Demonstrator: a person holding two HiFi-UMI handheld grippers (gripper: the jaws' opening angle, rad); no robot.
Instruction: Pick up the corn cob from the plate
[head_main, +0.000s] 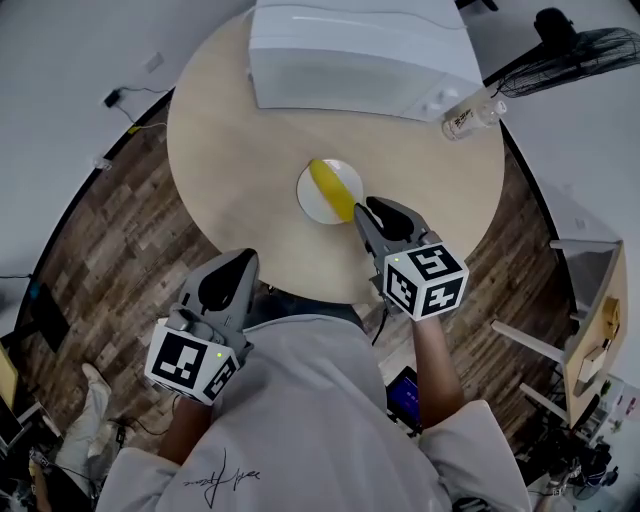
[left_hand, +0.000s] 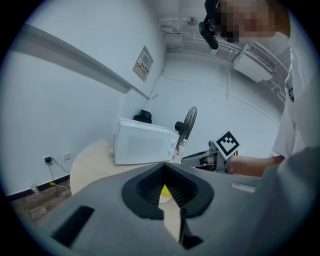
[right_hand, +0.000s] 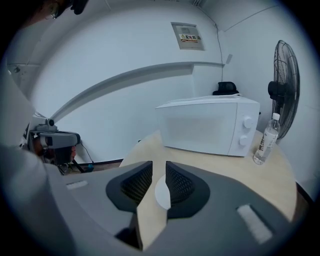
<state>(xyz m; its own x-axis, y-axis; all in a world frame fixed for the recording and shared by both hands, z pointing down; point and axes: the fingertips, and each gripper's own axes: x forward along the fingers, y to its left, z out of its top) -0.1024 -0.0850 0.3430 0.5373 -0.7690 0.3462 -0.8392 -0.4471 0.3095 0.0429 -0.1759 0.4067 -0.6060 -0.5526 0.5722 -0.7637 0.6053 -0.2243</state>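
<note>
A yellow corn cob (head_main: 330, 188) lies slantwise on a small white plate (head_main: 316, 207) in the middle of the round wooden table (head_main: 230, 130). My right gripper (head_main: 366, 211) hovers at the plate's near right rim, close to the cob's end. Its jaws stand apart with nothing between them, and the plate (right_hand: 161, 192) shows through the gap. My left gripper (head_main: 247, 257) hangs back at the table's near edge, tips together and empty. Through the hollow of its pads I glimpse the cob (left_hand: 164, 189). The right gripper (left_hand: 186, 160) also shows there, over the table.
A white microwave (head_main: 360, 55) stands at the table's far side, with a clear water bottle (head_main: 470, 115) to its right. A black floor fan (head_main: 585, 55) is behind them. Wooden floor rings the table, and cables lie at the left.
</note>
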